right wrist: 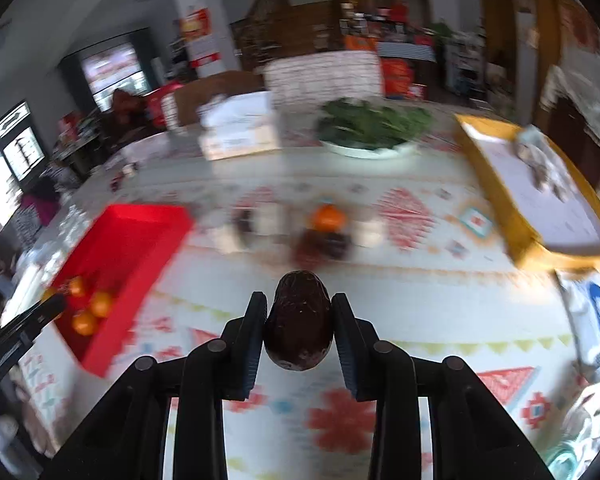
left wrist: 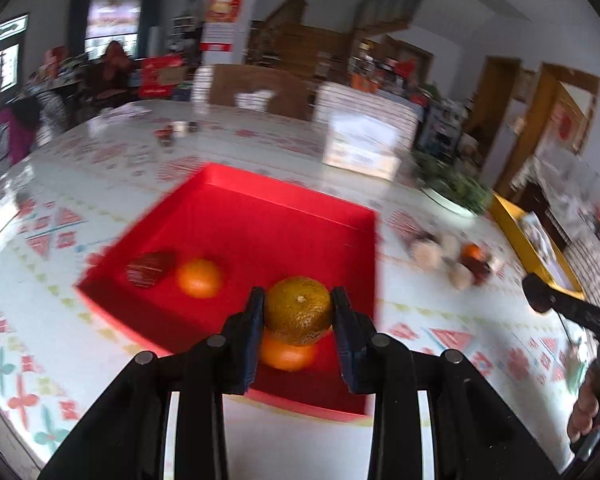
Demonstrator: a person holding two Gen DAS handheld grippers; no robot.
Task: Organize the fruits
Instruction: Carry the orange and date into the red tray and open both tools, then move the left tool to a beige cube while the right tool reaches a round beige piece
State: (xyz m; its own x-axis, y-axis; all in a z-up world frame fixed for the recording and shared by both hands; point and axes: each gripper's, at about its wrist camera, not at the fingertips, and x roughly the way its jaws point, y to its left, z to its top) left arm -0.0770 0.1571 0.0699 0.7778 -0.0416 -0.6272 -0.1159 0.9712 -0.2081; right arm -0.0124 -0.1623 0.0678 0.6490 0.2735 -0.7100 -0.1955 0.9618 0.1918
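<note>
My left gripper [left wrist: 299, 310] is shut on a greenish-orange tangerine [left wrist: 298, 308] and holds it above the near part of a red tray [left wrist: 260, 216]. In the tray lie an orange [left wrist: 200, 278], a second orange [left wrist: 288, 354] under the held one, and a dark brown fruit [left wrist: 150, 268]. My right gripper [right wrist: 300, 320] is shut on a dark brown avocado [right wrist: 299, 322] above the patterned tablecloth, right of the red tray [right wrist: 140, 224]. A loose pile of fruit [right wrist: 328, 220] with an orange lies further back on the table.
A yellow tray [right wrist: 500, 184] with papers stands at the right. A white bowl of greens [right wrist: 368, 128] and a cardboard box [right wrist: 240, 132] stand at the back. The right gripper's handle and hand show in the left wrist view [left wrist: 572, 312].
</note>
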